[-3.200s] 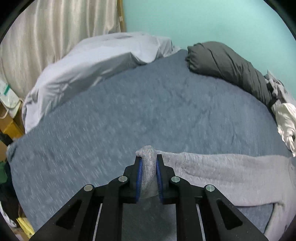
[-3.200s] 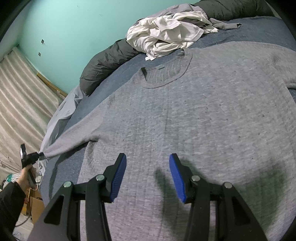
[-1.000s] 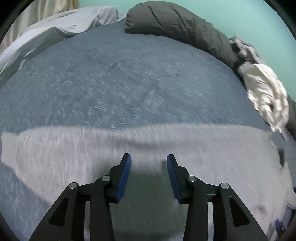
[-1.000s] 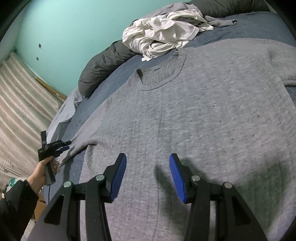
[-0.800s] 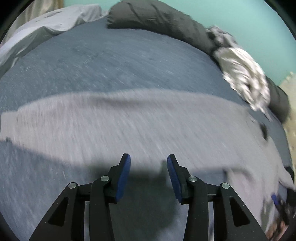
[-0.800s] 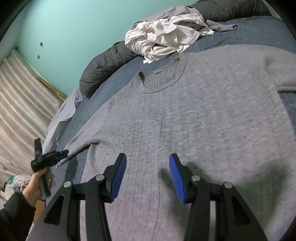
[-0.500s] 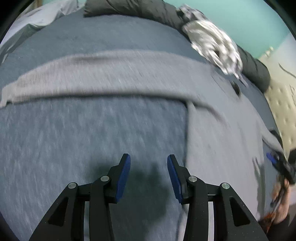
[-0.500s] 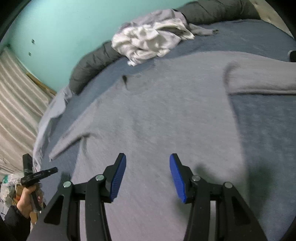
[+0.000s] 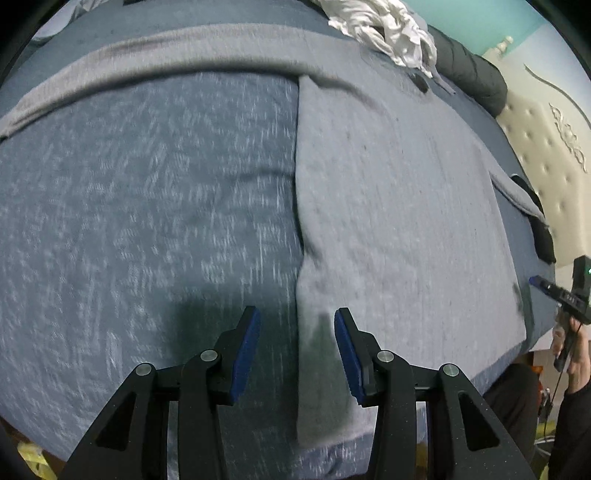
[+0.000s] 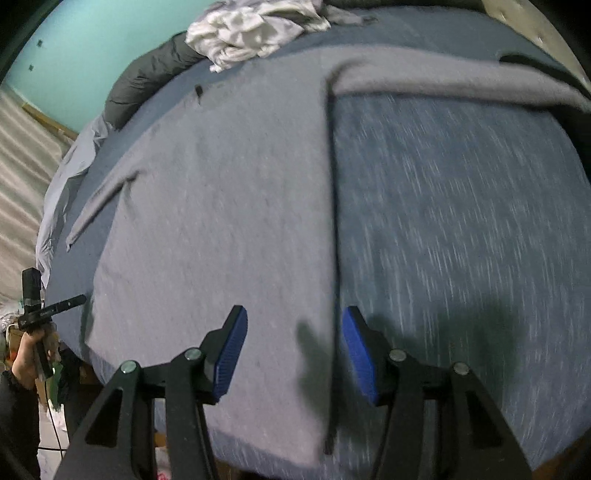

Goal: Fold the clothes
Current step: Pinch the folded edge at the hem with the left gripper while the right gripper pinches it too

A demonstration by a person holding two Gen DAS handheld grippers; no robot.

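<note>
Left wrist: left gripper (image 9: 297, 349) parted, empty, over grey sweater (image 9: 399, 206) edge; blue bedspread (image 9: 147, 206), teal wall (image 9: 480, 22).

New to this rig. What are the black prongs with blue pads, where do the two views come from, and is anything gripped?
No robot: a person carries a handheld two-finger gripper in each hand, each with a fisheye camera looking along its fingers. The left gripper hovers over the left side edge of a grey sweatshirt spread flat on a blue bedspread. The right gripper hovers over the opposite side edge. Both are open and hold nothing. A white clothes pile lies beyond the collar.
</note>
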